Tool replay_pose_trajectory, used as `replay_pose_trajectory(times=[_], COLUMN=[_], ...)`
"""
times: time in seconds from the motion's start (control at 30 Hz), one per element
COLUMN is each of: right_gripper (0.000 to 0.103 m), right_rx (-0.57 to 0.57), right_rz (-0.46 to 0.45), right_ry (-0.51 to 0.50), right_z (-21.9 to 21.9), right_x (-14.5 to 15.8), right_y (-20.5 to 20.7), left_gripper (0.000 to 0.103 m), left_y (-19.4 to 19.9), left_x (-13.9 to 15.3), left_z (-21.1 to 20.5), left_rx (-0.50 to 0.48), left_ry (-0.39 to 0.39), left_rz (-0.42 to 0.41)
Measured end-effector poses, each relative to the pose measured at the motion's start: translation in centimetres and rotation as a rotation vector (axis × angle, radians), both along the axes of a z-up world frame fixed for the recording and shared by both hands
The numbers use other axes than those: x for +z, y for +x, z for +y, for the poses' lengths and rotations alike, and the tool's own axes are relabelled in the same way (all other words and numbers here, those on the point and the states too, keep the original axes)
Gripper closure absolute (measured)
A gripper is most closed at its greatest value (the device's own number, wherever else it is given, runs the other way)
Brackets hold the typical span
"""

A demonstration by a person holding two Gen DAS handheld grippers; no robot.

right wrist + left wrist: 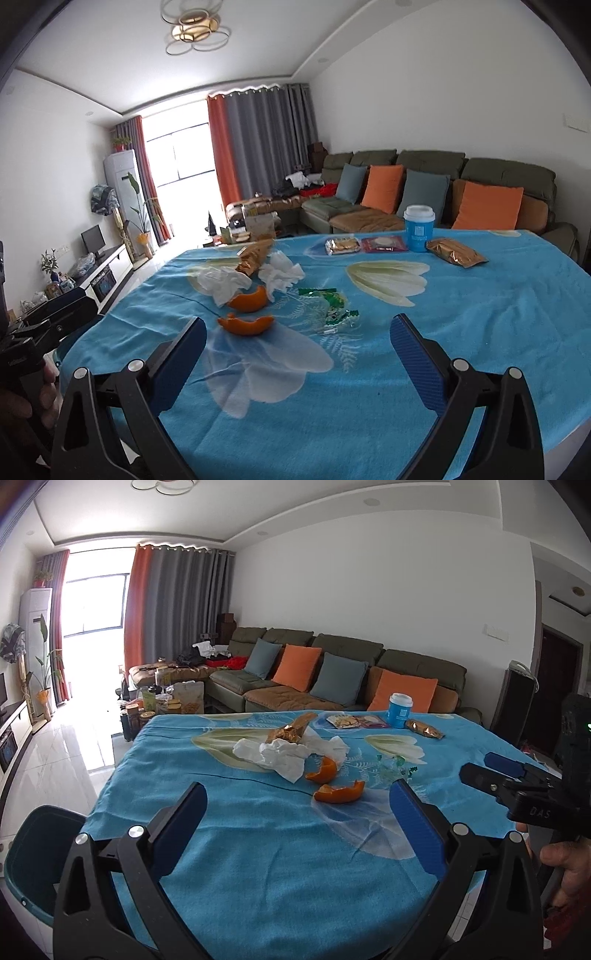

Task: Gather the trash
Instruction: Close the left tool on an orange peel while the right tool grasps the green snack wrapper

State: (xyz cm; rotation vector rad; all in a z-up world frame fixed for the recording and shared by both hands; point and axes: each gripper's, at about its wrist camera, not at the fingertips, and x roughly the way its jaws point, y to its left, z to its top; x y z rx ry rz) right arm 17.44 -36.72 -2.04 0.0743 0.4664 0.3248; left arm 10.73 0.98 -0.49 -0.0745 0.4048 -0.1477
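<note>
Both grippers, left gripper [297, 794] and right gripper [298, 328], hover spread wide above the table [229, 849]; the nearest orange peel [339, 794] warrants a low, centred pinch.

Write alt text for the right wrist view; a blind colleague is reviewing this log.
The open right gripper hovers over a blue tablecloth strewn with trash: two orange peels, crumpled tissues and a clear wrapper. Farther back stand a blue cup and snack packets, with a sofa behind.
</note>
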Motion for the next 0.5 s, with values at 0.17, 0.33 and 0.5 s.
replay_pose_trajectory(times=[0.17,0.33,0.5], right_gripper=[0.007,0.007,0.011], right_rx=[-0.012,0.016,0.062], right_rz=[0.083,0.142,0.232], right_ry=[-0.069,-0.134,-0.175], right_z=[0.2,0.9,1.4], right_x=[-1.2,-1.9,-2.9], right_y=[4.3,8.1,11.4], left_gripper=[0.006,0.006,0.006], left_y=[3.2,7.1,10.9], left_x=[-1.1,-2.5,-3.9], left_z=[-1.3,-3.0,-4.2], left_rx=[-0.042,-0.080,-0.112], left_ry=[0.005,0.007,-0.002], left_rz=[0.044,0.105,0.192])
